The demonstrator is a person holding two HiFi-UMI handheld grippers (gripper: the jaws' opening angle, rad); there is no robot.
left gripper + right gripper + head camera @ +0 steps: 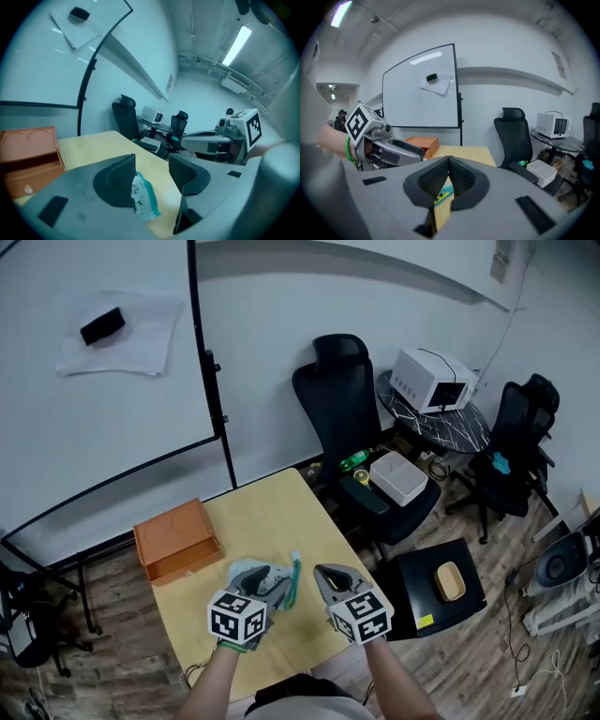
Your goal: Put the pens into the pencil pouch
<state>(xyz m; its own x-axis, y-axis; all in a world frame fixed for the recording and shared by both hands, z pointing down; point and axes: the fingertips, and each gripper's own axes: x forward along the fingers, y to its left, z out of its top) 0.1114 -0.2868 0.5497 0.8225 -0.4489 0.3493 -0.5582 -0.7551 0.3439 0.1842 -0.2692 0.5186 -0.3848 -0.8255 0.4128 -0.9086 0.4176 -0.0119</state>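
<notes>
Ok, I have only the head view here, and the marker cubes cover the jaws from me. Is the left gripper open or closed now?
Observer: Open. In the left gripper view, the left gripper has its jaws clearly apart.
Operator: Is something between them?
Observer: Yes, the pouch sits in the gap, close to one jaw. I cannot tell if it touches.
Operator: And the right one?
Observer: The right gripper has its jaws together, meeting at the tips.
Operator: What does the pouch look like up close?
Observer: White checked cloth with a teal edge and a small dark print.
</notes>
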